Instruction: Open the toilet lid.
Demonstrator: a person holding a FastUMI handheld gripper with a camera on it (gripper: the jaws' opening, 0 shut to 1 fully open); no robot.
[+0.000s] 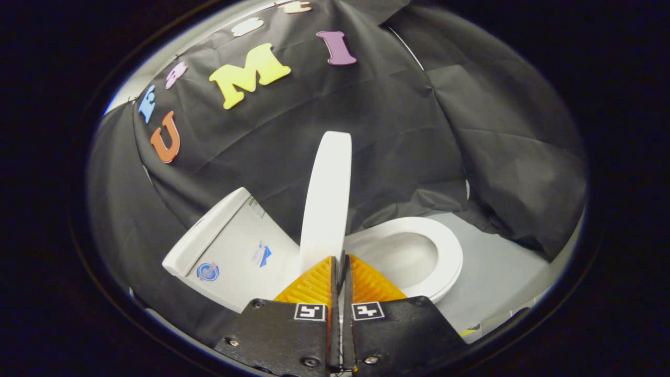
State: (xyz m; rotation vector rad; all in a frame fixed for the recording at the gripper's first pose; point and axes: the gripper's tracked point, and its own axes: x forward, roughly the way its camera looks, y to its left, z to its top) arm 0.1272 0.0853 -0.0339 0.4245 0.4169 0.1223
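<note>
Toilet [230, 251] was seen lying across the view: tank [204, 233] to the left, seat ring [450, 256] and open bowl [405, 259] to the right, pale floor [497, 277] beyond on the right, black booth cloth [398, 131] behind all of it.

Toilet lid [327, 204] was stood edge-on, roughly upright, rising from just ahead of the jaws, between tank and bowl. Judged as raised most of the way but not yet resting back against the tank.

Gripper [339, 264] was pinched on the lid's near edge; jaws were almost together, with the thin rim seemingly caught between them. Contact itself was partly hidden by the pads [314, 285].

Risks, as judged:
- Grip was held on a thin, smooth edge only. A slip could be caused by the lid's arc pulling the rim out of the jaws.
- If released here, the lid could fall back on the seat, since balance near vertical was uncertain.
- If pushed too fast, the lid could be slammed into the tank.
- A straight push not following the hinge arc could twist the rim loose.
</note>
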